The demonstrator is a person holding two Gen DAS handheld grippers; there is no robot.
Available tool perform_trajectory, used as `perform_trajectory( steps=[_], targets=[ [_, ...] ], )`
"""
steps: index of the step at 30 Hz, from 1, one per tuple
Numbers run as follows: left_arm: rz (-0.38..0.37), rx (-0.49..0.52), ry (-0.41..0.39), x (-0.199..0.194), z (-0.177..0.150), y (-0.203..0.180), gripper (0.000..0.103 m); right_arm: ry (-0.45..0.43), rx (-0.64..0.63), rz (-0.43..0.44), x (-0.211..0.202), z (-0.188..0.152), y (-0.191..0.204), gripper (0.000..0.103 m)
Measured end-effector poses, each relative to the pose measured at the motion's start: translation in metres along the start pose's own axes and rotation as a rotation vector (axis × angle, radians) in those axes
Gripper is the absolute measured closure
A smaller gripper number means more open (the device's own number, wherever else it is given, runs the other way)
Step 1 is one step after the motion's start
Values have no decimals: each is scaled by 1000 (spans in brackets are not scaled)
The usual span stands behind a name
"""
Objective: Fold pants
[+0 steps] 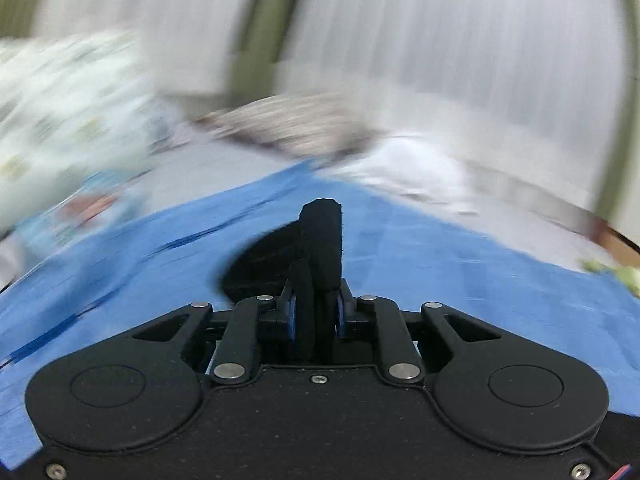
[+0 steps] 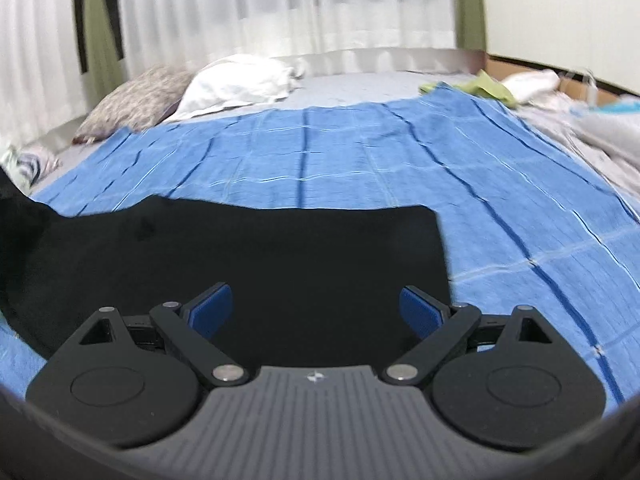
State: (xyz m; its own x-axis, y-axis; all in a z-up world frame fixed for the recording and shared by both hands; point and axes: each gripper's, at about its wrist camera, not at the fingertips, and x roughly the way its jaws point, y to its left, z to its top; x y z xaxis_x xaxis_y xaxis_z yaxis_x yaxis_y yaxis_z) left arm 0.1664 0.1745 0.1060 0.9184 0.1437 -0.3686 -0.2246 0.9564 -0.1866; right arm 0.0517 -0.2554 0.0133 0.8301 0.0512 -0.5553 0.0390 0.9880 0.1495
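The black pants [image 2: 248, 256] lie flat on a blue striped blanket [image 2: 400, 160] on the bed. In the right wrist view my right gripper [image 2: 316, 312] is open, its blue pads [image 2: 212, 308] spread wide just above the pants, holding nothing. In the left wrist view, which is motion-blurred, my left gripper [image 1: 318, 308] is shut on a fold of the black pants [image 1: 320, 240] that sticks up between the fingers, lifted over the blanket [image 1: 440, 260].
A patterned pillow [image 2: 132, 100] and a white pillow [image 2: 240, 84] lie at the far side. Green cloth [image 2: 484, 86] and pale bedding [image 2: 592, 128] are at the right. A floral cushion [image 1: 68, 120] is at left. White curtains [image 2: 280, 8] hang behind.
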Motion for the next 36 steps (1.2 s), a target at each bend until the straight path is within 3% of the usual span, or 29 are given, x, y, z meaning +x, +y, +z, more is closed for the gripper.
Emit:
perform_trajectory(
  steps=[4,10,15,18,21,22,23,25,28,32,34,36],
  targets=[
    [-214,197,3,-33,-3,-106,86,10,27,4,-4,-3,-22,6],
    [-508,419,194,-53,-72,-235,84,35,23,10,-14,-16,-43,6],
    [-617,502,388,-51,-136,-289,83,50,10,-2,-21,-26,-56,6],
    [-624,579,391,-64,-159,-304,78,56,-6,-24,-24,-31,-61,10],
    [-679,563,390,-73,-159,-304,67,51,12,-3,-29,-33,-65,14],
    [-711,538,394,-77,-155,-301,57,42,29,21,-32,-33,-66,14],
    [-738,511,398,-80,-149,-291,41,32,48,52,-35,-33,-66,14],
    [-770,459,377,-82,-133,-281,27,26,101,135,-35,-31,-67,14],
    [-759,425,296,-96,-107,-254,24,45,172,233,-24,-29,-60,13],
    [-574,463,212,-91,-98,-233,30,68,227,160,2,-26,-41,12],
    [-461,501,229,-77,-105,-226,40,66,294,132,14,-23,-35,11],
    [-392,519,286,-61,-115,-224,46,63,325,92,24,-19,-28,11]
  ],
)
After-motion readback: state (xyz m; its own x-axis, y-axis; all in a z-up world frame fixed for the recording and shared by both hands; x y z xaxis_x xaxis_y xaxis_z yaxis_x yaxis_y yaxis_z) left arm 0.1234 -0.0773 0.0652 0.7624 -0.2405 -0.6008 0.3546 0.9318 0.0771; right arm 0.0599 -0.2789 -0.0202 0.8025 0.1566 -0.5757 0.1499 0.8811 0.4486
